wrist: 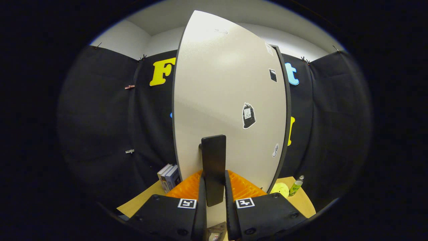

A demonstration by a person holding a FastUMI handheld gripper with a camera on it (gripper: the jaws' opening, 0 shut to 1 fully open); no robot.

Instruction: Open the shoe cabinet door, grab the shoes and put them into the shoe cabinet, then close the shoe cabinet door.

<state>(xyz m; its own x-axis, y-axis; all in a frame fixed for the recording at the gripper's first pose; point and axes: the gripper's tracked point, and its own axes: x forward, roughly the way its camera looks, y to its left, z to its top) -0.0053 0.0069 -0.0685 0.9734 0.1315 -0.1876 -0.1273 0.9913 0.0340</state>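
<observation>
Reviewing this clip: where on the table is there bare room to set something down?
Gripper shut on the door handle. Bare table lies in front of the books, and again nearer than the green bottle and yellow object. Around the cabinet door it is crowded.

We count one cabinet door (227, 100) with one dark handle (213, 167) and four stickers (248, 115) on it. Two fingers (202, 201) squeeze that handle. On the surface (140, 201): three books (169, 176), one small bottle (296, 186), one yellow round thing (280, 189).
</observation>
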